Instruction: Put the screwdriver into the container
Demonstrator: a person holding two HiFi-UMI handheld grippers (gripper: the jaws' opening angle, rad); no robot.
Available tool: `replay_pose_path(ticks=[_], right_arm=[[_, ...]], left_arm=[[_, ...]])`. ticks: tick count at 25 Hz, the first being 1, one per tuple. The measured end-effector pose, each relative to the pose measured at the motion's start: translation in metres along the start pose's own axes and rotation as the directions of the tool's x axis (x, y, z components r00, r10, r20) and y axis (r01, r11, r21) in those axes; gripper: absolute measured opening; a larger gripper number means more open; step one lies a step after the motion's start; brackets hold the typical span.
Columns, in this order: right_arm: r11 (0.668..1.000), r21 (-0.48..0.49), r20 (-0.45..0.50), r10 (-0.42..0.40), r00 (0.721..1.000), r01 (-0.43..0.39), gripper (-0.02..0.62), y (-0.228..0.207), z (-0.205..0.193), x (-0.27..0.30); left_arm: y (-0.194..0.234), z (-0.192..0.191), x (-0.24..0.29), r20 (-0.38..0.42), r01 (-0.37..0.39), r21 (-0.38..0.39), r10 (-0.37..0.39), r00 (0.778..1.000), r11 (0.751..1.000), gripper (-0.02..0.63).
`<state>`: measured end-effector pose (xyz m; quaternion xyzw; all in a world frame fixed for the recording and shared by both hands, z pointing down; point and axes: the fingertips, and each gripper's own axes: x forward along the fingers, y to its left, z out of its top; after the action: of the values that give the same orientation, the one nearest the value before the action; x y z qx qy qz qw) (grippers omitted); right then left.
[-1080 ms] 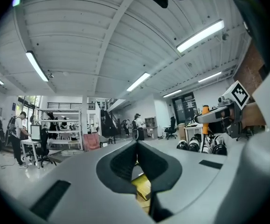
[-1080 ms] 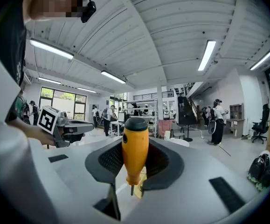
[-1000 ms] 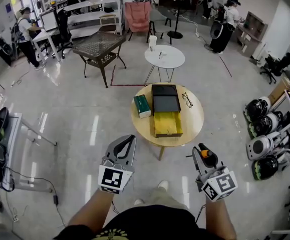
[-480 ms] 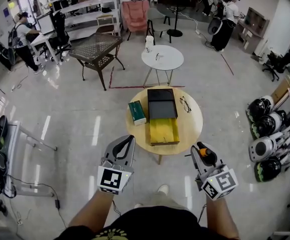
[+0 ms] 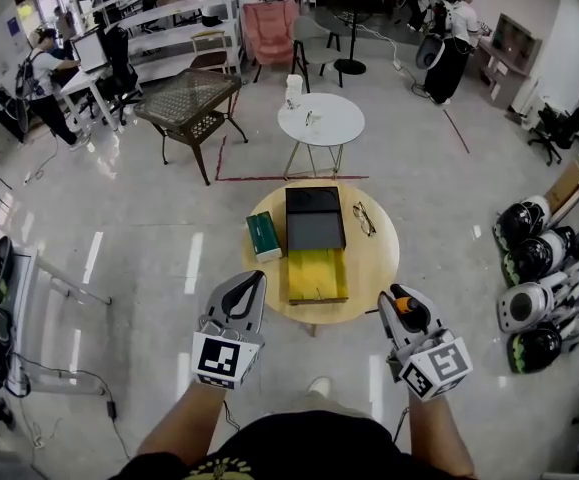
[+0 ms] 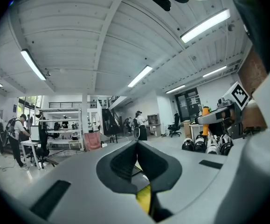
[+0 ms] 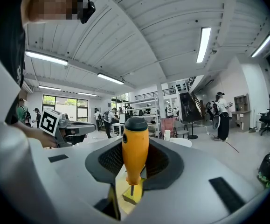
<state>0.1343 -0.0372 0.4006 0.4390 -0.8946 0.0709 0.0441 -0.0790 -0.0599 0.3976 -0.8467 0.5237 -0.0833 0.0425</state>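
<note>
On the round wooden table (image 5: 374,258) stands a black container (image 5: 315,220) with a yellow drawer (image 5: 315,274) pulled out toward me. My right gripper (image 5: 397,298) is shut on a screwdriver (image 5: 409,309) with an orange handle. It hovers just off the table's near right edge. In the right gripper view the handle (image 7: 135,146) stands upright between the jaws, shaft pointing down, with the yellow drawer (image 7: 124,190) below it. My left gripper (image 5: 258,278) is shut and empty, level with the table's near left edge. In the left gripper view its jaws (image 6: 136,146) meet over a strip of the yellow drawer (image 6: 144,198).
A green box (image 5: 263,236) and a pair of glasses (image 5: 364,219) flank the container. Beyond are a white round table (image 5: 319,120), a dark glass-top table (image 5: 191,93) and a pink chair (image 5: 272,28). Helmets (image 5: 529,268) line the right; a metal stand (image 5: 29,288) is at the left.
Both grippers have moved forward together toward the wooden table, which now lies closer under them. The screwdriver stays held in the right gripper; the left stays shut.
</note>
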Motion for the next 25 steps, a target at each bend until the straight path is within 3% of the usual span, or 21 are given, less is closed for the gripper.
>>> replay_pose_path(ticks=[13, 25], right_arm=[[0.996, -0.027, 0.012, 0.088, 0.996, -0.087, 0.104, -0.053, 0.015, 0.02], [0.992, -0.017, 0.042, 0.127, 0.991, -0.127, 0.104, -0.058, 0.023, 0.022]], left_arm=[[-0.014, 0.013, 0.046, -0.004, -0.076, 0.004, 0.076, 0.997, 0.997, 0.014], [-0.022, 0.023, 0.04, -0.018, -0.099, 0.039, 0.1, 0.995, 0.994, 0.015]])
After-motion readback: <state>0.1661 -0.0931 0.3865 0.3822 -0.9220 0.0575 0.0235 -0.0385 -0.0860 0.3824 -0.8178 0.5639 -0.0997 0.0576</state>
